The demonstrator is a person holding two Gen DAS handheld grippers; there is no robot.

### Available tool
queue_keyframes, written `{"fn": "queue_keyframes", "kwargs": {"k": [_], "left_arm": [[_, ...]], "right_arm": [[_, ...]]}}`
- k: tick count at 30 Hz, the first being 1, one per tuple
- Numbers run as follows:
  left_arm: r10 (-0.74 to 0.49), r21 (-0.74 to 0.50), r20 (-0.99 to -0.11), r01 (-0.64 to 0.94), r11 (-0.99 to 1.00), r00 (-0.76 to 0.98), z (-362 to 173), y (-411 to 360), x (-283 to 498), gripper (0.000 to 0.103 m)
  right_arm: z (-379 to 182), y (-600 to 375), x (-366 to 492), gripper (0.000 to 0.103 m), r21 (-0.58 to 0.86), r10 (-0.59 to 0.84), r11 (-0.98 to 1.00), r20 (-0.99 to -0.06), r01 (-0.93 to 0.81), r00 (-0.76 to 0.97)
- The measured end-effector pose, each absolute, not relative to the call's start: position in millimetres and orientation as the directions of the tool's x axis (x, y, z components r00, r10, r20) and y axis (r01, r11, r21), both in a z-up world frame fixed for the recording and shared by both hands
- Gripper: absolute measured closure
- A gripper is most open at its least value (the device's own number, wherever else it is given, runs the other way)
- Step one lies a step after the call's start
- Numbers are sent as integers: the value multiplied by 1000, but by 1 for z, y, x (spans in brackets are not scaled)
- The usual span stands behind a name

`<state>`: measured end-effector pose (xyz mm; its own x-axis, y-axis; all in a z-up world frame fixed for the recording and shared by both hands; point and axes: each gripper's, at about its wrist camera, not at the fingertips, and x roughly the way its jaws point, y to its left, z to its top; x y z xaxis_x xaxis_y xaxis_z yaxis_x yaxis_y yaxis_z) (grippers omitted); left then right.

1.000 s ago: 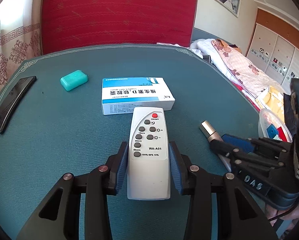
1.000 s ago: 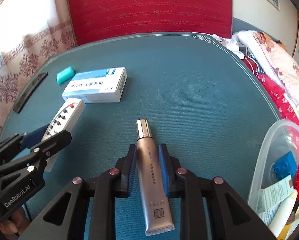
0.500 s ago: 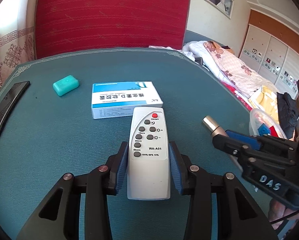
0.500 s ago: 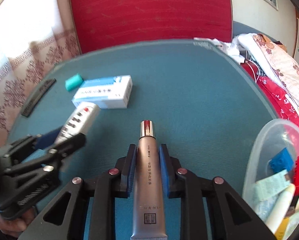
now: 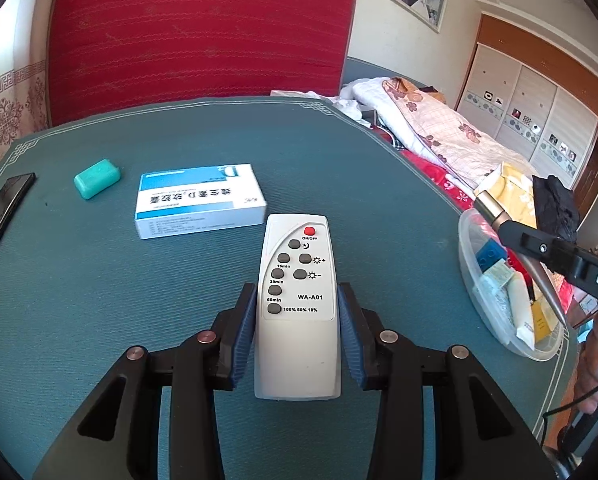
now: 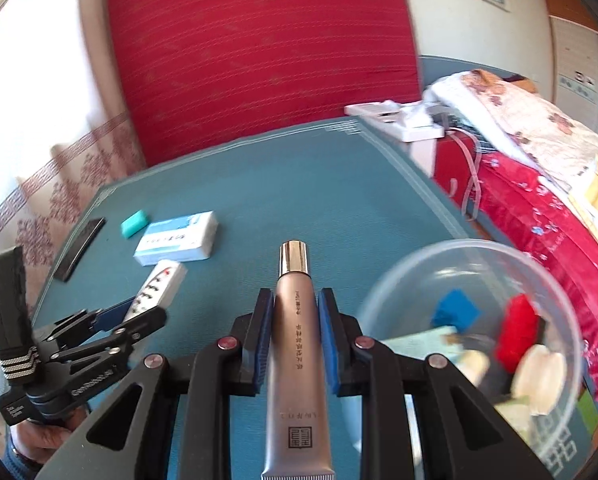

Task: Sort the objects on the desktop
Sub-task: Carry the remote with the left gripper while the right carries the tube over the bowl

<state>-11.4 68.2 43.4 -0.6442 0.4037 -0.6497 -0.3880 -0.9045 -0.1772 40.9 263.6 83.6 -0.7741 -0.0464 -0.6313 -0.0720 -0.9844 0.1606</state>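
Observation:
My left gripper (image 5: 297, 292) is shut on a white remote control (image 5: 299, 312), held above the teal table (image 5: 339, 168). My right gripper (image 6: 295, 296) is shut on a taupe cosmetic tube (image 6: 297, 344) with a gold cap, lifted off the table beside a clear plastic bowl (image 6: 383, 296). In the left wrist view the tube's gold cap (image 5: 489, 208) and the right gripper (image 5: 515, 232) hang over that bowl (image 5: 469, 280). In the right wrist view the left gripper (image 6: 147, 308) with the remote (image 6: 157, 288) is at lower left.
A blue-and-white medicine box (image 5: 199, 200), a green soap-like block (image 5: 97, 178) and a black phone (image 5: 3, 216) lie at the table's left. The bowl holds a blue brick (image 6: 457, 312), a red piece (image 6: 519, 328) and tubes. A bed (image 5: 439, 132) lies beyond the right edge.
Both grippers have risen with their objects. The right gripper carried the tube to the right, toward and over the bowl; the left one lifted and turned slightly with the remote.

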Motion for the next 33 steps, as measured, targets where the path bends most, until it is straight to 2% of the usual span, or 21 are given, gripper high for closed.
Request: {"fn": "queue_keyframes", "kwargs": {"k": [6,13,20,33], "left_arm": [[447,-200,-643,-427,-882,-622,55,88,-5,61],[463,-184,-647,-466,-865,-606,63,118,-1,61],[476,-163,-655,-505,-847,-587,66,149,6,61],[511,-150,-673,-578,-802,-534,70,211,7,60]], "right_arm": [[84,308,51,78,187,29,-965,-625,-186,-780],[75,344,57,78,235,45,-939,-636,-250,-771],[67,367,61,77,250,51,-930,-643,-271,-764],[52,397,62,77,307,-26,-922,-657,-236,-753]]}}
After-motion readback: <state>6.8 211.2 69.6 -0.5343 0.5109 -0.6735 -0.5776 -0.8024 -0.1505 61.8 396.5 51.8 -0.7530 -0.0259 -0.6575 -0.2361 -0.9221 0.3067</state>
